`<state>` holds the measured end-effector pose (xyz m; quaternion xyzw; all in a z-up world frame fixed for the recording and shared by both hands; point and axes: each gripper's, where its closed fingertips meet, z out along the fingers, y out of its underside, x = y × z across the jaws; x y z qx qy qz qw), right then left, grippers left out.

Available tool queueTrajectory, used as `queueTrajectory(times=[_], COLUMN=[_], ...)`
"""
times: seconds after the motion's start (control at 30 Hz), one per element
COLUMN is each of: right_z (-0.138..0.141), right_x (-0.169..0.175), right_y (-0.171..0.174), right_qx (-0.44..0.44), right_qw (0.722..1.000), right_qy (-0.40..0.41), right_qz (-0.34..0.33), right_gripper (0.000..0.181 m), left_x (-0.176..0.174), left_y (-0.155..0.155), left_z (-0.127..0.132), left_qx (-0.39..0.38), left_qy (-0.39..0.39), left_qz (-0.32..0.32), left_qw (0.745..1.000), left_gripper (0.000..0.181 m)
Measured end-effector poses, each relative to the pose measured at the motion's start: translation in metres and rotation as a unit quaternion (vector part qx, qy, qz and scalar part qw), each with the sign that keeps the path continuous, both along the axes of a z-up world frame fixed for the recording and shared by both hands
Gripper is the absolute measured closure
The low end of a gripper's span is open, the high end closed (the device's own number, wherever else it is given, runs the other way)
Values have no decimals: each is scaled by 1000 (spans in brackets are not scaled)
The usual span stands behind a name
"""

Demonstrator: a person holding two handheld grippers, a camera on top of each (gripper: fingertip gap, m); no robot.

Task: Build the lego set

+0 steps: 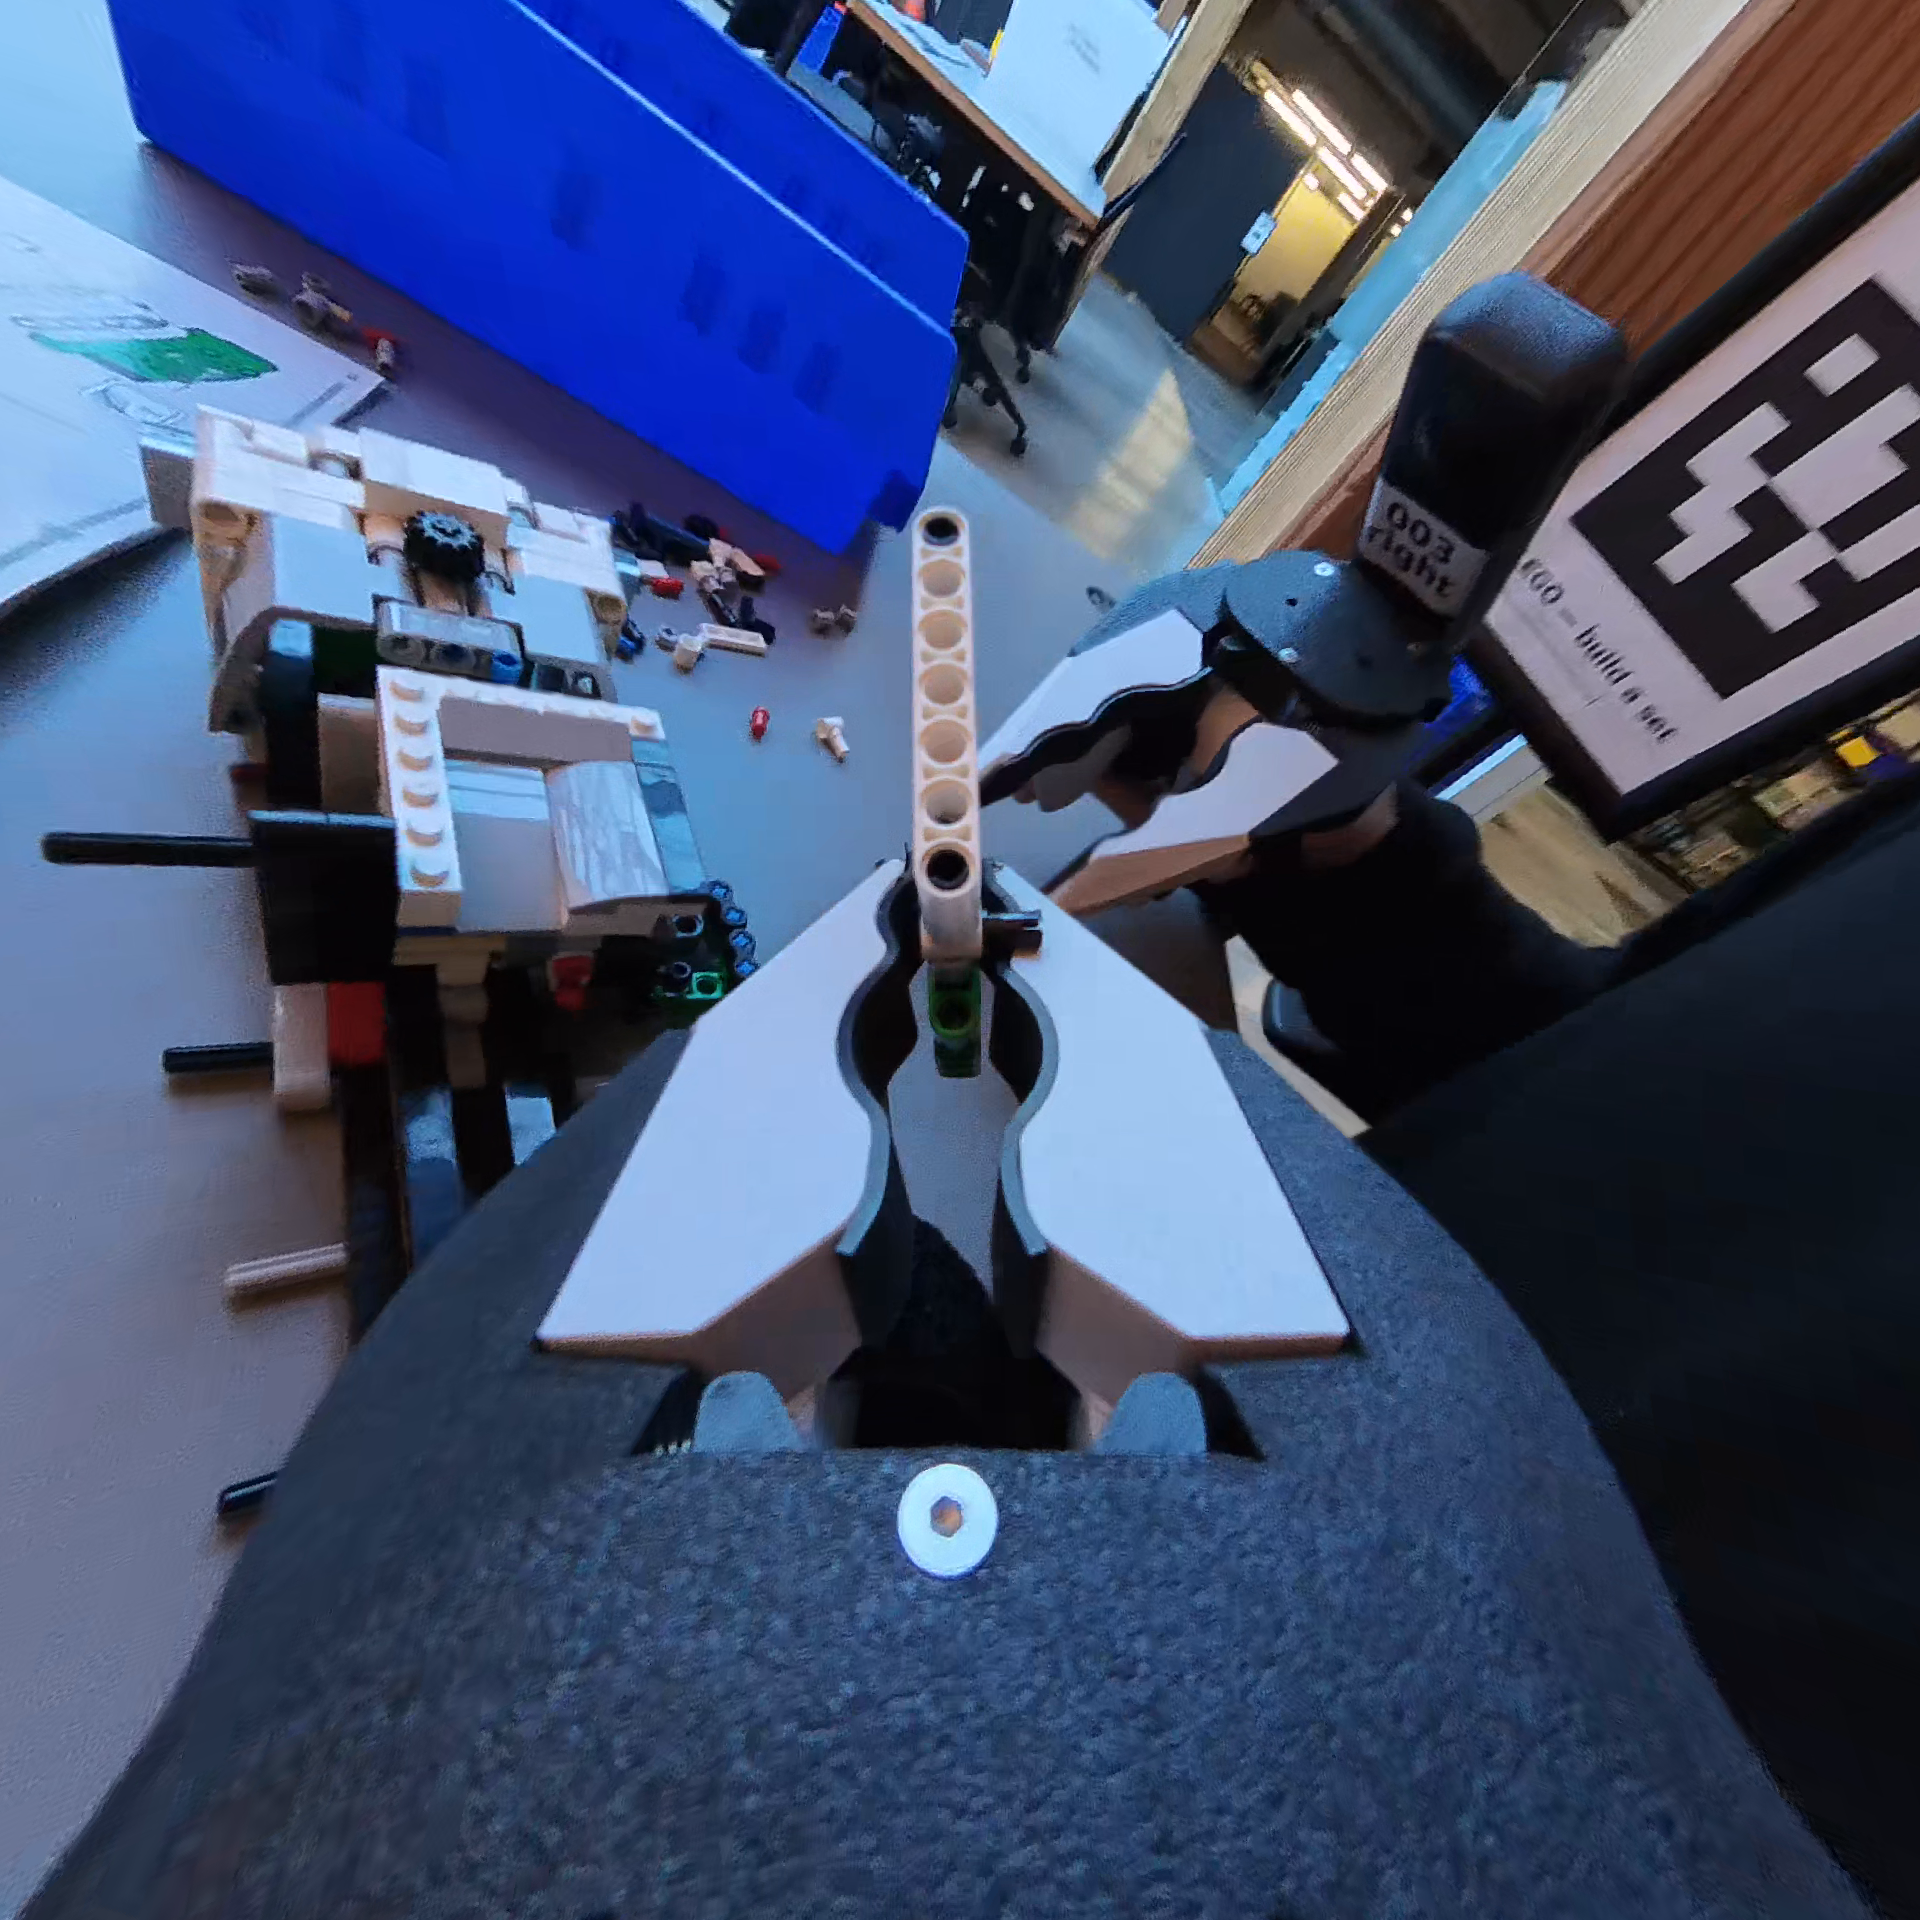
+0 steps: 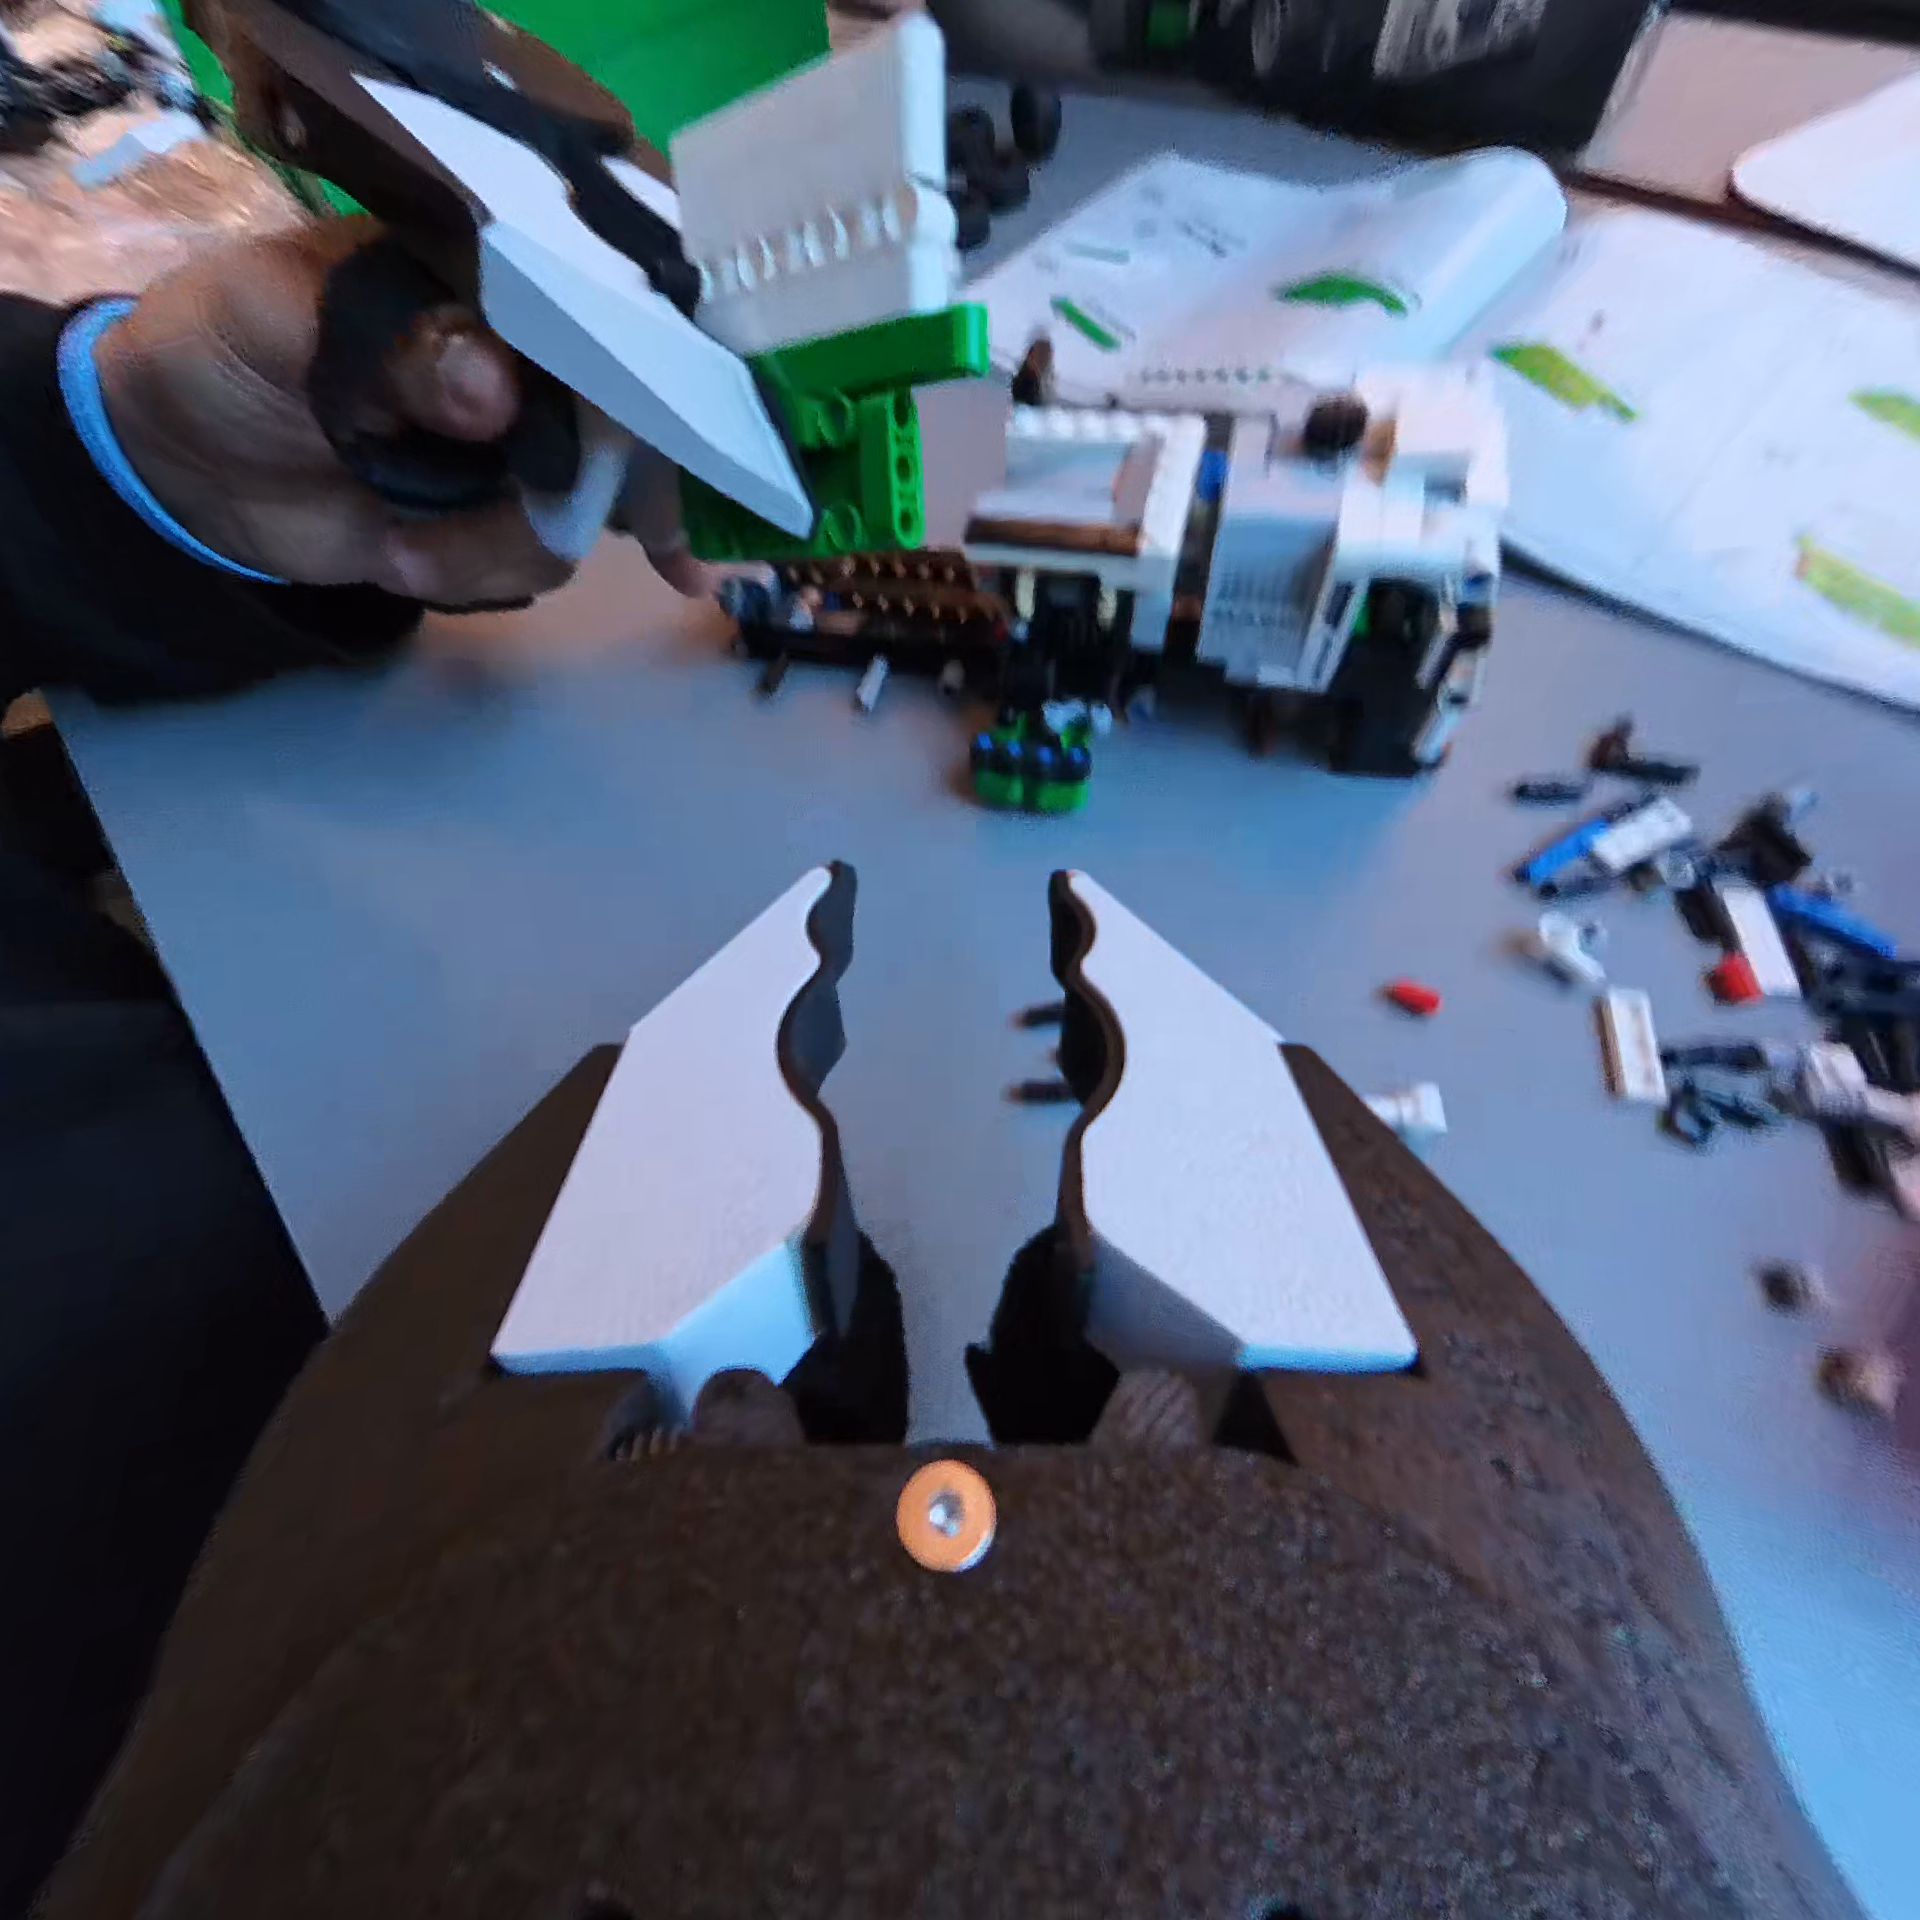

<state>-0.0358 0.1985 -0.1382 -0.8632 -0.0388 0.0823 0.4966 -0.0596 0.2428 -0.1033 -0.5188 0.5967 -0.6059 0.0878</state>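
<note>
While the left gripper [image 1: 954,914] holds its jaws clamped on a green-and-white lego subassembly [image 2: 831,343], a pale holed beam [image 1: 943,707] stands up from between them in the left wrist view. Right gripper [image 2: 951,883] hangs above the grey surface [image 2: 520,883], jaws parted, nothing between them. Partly built white truck [image 2: 1236,540] sits on the surface beyond, instruction sheets [image 2: 1662,416] behind it. Loose pieces [image 2: 1714,956] scattered to its right. Blue bin [image 1: 540,229] at the far edge.
</note>
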Motion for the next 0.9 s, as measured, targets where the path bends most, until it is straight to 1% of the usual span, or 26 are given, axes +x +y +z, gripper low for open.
queueTrajectory(times=[0.07,0.1,0.17,0.23,0.37,0.47,0.57,0.73,0.9], right_z=[-13,-21,-37,-45,-44,-50,-50,-50,-50], right_x=[13,17,20,19,20,17,17,16,18], right_y=[-11,-16,-24,-27,-28,-28,-22,-21,-26], right_qx=[-25,-43,-77,-92,-89,-104,-102,-102,-100], right_qw=[998,997,994,992,991,988,987,988,990], right_qy=[-23,-37,-53,-55,-59,-75,-89,-84,-61], right_qz=[-44,-57,-64,-65,-86,-84,-87,-77,-80], right_gripper=[151,151,152,151,152,156,160,164,164], left_x=[-1,-1,-1,-2,-1,-1,-1,-1,-1], left_y=[-2,-2,-2,-4,-7,-8,-10,-13,-13], left_z=[-9,-13,-18,-18,-24,-26,-27,-29,-30], left_qx=[24,39,67,73,68,56,49,54,57], left_qy=[5,5,-1,-8,-1,7,11,10,10], left_qz=[4,8,15,15,14,10,5,2,3], left_qw=[1000,999,998,997,998,998,999,998,998], left_gripper=[174,174,174,174,174,174,174,174,174])
